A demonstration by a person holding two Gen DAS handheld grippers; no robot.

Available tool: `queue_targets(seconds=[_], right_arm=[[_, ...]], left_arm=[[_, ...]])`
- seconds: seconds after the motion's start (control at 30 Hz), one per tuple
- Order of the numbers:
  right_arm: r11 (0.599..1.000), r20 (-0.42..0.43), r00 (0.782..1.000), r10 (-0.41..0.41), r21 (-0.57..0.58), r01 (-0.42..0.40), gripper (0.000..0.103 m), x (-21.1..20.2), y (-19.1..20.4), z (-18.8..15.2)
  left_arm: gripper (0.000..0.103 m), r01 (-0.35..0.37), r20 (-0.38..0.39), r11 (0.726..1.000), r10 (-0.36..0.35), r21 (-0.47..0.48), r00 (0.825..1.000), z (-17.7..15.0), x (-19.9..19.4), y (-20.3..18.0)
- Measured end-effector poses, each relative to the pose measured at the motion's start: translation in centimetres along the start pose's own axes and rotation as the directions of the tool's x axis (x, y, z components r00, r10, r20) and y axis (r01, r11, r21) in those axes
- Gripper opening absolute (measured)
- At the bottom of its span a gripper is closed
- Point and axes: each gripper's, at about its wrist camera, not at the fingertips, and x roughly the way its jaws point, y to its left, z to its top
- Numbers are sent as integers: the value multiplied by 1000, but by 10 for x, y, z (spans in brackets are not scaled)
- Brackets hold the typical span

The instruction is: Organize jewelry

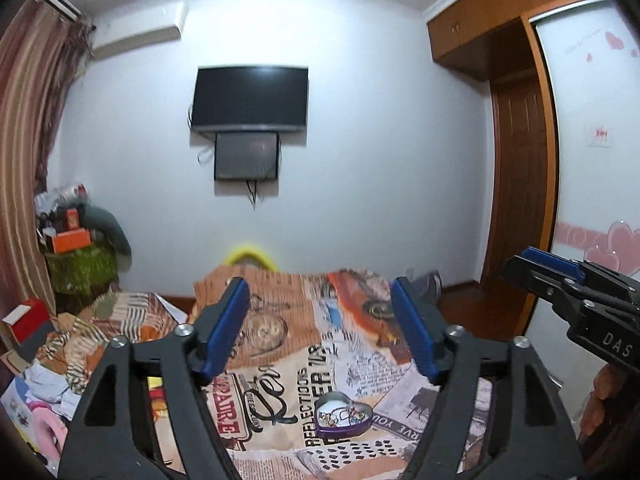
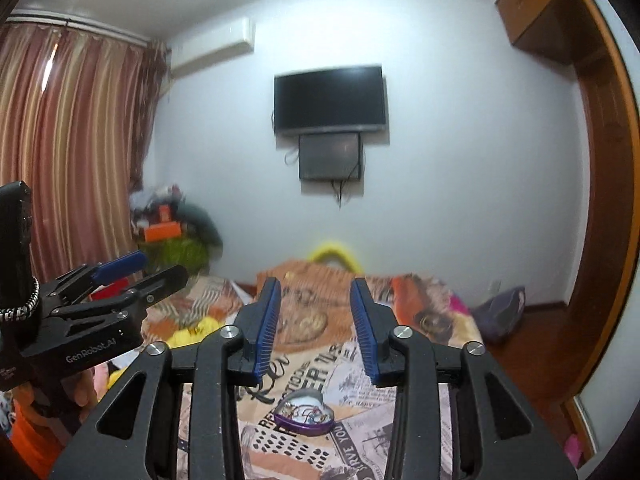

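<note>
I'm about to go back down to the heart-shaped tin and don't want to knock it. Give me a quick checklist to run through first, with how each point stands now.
1. Left gripper empty, jaws apart: ok.
2. Right gripper empty, jaws apart with a narrower gap: ok.
3. Heart-shaped tin open, no lid on it: ok.
4. Jewelry lying inside the tin, none seen loose on the printed bedspread around it: ok.
5. Tin sitting flat: cannot tell, the bedspread is soft and creased.
6. Both grippers clear of the tin, raised well above it: ok.
</note>
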Motion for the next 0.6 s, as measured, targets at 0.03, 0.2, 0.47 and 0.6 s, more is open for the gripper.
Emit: queue_targets(seconds=[0.03, 0.2, 0.47, 0.6], right_arm=[[1000, 13, 1000, -6, 2, 6, 43, -5, 1, 0], [997, 66, 995, -73, 23, 72, 79, -18, 6, -4], [987, 44, 987, -156, 40, 155, 98, -16, 9, -12], [987, 33, 987, -159, 34, 158, 98, -23, 6, -16]], left_arm=[[81, -4, 12, 1000, 4, 2, 1000, 0, -5, -1], [102, -43, 81, 999, 40, 28, 996, -5, -29, -7], [102, -62, 36, 996, 60, 57, 998, -17, -32, -16], [102, -56, 16, 998, 55, 42, 998, -20, -29, -15]])
